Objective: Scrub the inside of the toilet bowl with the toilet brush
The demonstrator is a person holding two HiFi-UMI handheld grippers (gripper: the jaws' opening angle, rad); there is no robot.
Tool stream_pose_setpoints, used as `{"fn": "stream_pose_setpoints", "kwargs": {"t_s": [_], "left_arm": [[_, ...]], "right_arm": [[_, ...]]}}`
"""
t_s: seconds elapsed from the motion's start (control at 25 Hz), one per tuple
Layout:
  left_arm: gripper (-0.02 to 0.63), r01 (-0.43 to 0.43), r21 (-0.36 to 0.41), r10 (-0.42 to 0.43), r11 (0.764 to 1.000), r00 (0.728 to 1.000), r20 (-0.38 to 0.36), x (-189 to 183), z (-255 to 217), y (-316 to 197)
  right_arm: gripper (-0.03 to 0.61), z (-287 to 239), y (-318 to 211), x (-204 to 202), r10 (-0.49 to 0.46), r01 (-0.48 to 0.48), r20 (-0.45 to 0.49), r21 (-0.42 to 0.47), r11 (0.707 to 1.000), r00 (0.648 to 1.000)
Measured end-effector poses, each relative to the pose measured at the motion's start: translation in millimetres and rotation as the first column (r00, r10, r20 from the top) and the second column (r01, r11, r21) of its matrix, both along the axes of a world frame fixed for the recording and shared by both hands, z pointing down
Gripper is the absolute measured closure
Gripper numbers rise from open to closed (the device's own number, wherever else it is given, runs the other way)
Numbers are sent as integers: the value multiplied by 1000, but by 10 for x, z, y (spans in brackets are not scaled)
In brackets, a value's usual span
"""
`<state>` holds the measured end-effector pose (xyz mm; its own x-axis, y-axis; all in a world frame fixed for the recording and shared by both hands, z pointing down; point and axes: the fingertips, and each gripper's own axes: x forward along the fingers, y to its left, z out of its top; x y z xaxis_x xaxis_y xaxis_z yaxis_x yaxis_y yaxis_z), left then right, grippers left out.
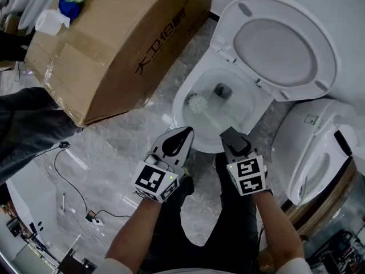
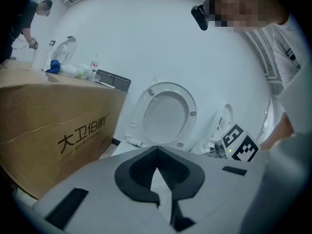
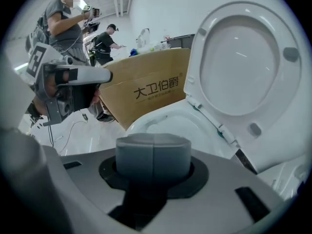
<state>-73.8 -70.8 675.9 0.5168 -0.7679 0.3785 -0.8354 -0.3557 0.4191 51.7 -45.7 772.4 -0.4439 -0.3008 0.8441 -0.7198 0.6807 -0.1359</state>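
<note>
Right tool [image 1: 229,133], brush handle [image 1: 212,119] barely visible

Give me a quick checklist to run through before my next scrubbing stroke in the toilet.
1. Access: lid raised, ok.
2. Placement: toilet brush head inside bowl, ok.
3. Grip: right tool shut on the brush handle, ok.
4. Free hand: left tool jaws together, empty, ok.
5. Bristles touching porcelain: cannot tell.
6. Clearance: cardboard box beside the bowl, not over it, ok.
</note>
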Motion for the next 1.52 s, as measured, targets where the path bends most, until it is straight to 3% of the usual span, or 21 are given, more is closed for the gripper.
{"fn": "stream_pose_setpoints", "kwargs": {"t_s": [0.12,0.24,0.8,1.16,1.52], "left_arm": [[606,-12,19,12,1000,1000,-6,61,-170,-34],[606,-29,38,29,999,1000,-4,99,-295,-29],[606,-89,48,89,995,996,11,306,-525,83],[606,-111,44,111,993,994,14,347,-349,115],[606,-120,21,120,993,993,6,353,252,67]], "right_arm": [[425,-156,-2,285,113,-112,34,-30,993,993],[425,-395,58,384,168,-167,73,-30,986,983],[425,-800,381,472,186,-190,91,28,981,978],[425,-389,594,532,145,-145,-18,20,989,989],[425,411,549,354,-33,37,-126,25,999,992]]}}
